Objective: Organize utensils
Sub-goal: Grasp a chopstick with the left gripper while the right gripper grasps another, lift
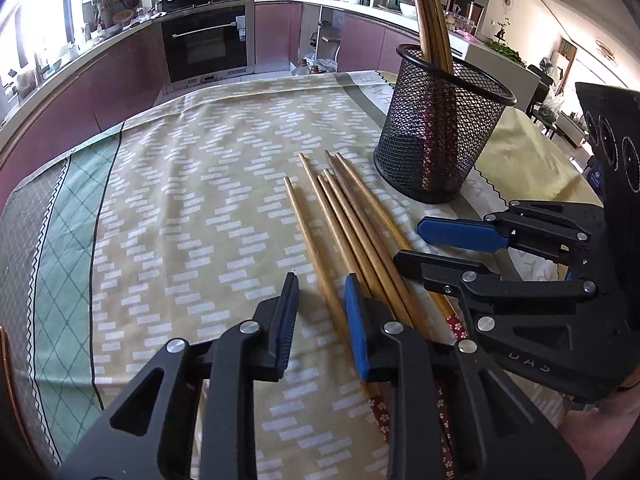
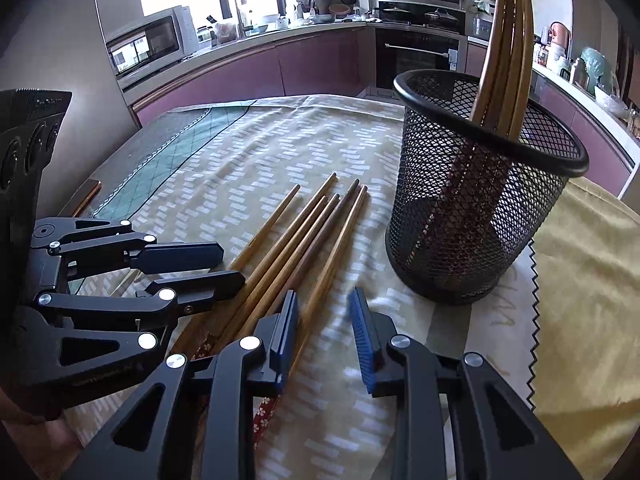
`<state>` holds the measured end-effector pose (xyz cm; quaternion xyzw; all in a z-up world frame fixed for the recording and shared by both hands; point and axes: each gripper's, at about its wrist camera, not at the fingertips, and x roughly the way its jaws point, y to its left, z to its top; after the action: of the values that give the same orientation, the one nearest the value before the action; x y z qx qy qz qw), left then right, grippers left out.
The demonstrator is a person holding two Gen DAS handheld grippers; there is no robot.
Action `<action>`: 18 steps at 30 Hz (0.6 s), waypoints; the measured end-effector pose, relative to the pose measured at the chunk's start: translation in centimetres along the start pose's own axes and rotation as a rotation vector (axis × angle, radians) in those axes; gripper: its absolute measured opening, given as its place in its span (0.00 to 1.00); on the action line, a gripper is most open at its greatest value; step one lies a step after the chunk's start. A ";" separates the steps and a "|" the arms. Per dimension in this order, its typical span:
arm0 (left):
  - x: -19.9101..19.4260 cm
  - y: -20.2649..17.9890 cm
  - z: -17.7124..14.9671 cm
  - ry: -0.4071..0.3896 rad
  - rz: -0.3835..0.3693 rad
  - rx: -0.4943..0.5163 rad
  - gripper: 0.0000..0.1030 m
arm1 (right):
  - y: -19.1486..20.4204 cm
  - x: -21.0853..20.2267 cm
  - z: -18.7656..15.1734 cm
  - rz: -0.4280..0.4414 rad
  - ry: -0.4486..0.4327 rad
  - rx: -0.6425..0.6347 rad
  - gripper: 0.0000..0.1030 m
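Both tongs empty, jaws apart. Loose chopsticks [image 1: 348, 232] run lengthwise ahead between left gripper [image 1: 322, 320] and right gripper [image 2: 324, 332]; left slightly nearer, straddling the outermost.

Six wooden chopsticks [image 1: 340, 216] lie beside a mesh holder [image 1: 440, 128] holding more.

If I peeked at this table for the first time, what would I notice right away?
Probably the black mesh cup standing at the right of the patterned tablecloth, with several wooden chopsticks poking up out of it. Next, the loose chopsticks lying side by side on the cloth just left of the cup. Close up, the left gripper and right gripper sit open at their near ends.
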<state>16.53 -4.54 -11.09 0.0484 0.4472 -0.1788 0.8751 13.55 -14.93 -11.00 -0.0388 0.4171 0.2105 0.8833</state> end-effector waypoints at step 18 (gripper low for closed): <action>-0.8 0.6 -0.1 -0.033 -0.018 -0.093 0.07 | -2.7 -0.8 -0.5 0.090 -0.022 0.145 0.06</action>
<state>16.22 -3.76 -10.54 0.0008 0.4411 -0.1665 0.8819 13.80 -17.84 -11.02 0.0462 0.4228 0.2195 0.8780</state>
